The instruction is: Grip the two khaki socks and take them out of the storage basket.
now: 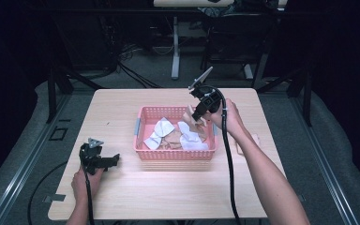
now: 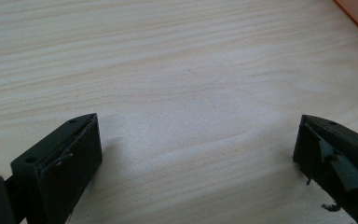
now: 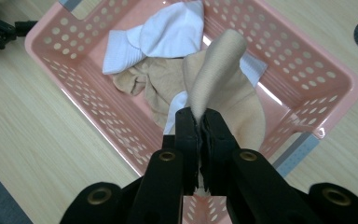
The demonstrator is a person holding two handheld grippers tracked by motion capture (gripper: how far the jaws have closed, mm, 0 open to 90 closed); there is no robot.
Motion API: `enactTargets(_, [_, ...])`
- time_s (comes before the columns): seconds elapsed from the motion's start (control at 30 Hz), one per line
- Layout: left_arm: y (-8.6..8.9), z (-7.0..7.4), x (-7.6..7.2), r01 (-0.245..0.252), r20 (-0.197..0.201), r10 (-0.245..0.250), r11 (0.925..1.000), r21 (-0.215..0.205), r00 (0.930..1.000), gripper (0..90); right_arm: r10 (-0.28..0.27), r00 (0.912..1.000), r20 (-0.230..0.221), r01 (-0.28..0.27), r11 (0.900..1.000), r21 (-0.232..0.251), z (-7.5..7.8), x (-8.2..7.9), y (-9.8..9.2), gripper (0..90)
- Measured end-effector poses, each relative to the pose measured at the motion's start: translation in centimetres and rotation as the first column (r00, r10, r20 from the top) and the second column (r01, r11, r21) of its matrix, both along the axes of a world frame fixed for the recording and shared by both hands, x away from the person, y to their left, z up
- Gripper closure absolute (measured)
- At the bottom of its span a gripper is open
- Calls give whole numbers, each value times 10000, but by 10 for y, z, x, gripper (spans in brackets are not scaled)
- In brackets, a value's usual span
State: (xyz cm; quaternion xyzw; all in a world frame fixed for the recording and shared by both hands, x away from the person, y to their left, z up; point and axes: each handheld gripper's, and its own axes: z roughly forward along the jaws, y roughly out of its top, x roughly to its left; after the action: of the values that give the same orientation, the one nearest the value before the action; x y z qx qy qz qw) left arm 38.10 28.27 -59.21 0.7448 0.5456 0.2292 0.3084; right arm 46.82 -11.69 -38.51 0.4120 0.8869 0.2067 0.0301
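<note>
No writing or label can be read. At the left, the left claw (image 1: 115, 160) rests on the bare worktop (image 1: 122, 197), jaws wide apart. The pink basket (image 1: 143, 127) in the middle holds white socks (image 1: 161, 129). Above its right end, the right claw (image 3: 199, 122) is clamped on a beige sock (image 3: 219, 74).

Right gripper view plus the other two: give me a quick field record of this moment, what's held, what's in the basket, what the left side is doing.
right gripper: shut on beige sock, held above the basket
pink basket: on wooden table, holds white socks and more beige socks
left gripper: fingers wide apart, nothing between them, low over bare table left of the basket
beside basket: one beige sock on the table, partly behind the right forearm
</note>
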Motion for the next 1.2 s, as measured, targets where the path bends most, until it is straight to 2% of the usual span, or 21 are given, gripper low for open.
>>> enactTargets(0.23, [0, 0, 0, 0, 2, 0, 10000, -4, 10000, 9, -66, 9999, 102, 66, 10000, 65, 17, -3, -9, 863])
enactTargets(0.6, [0, 0, 0, 6, 1, -6, 10000, 1, 10000, 9, -247, 9997, 69, 246, 9996, 100, 29, -7, -32, 863])
enactTargets(0.83, [0, 0, 0, 4, 1, -4, 10000, -1, 10000, 9, -568, 9984, 59, 568, 9984, -31, 32, -7, -61, 863])
enactTargets(1.2, [0, 0, 0, 8, 1, -8, 10000, -3, 10000, 9, -1289, 9916, 134, 1291, 9915, -187, 37, -11, -106, 862])
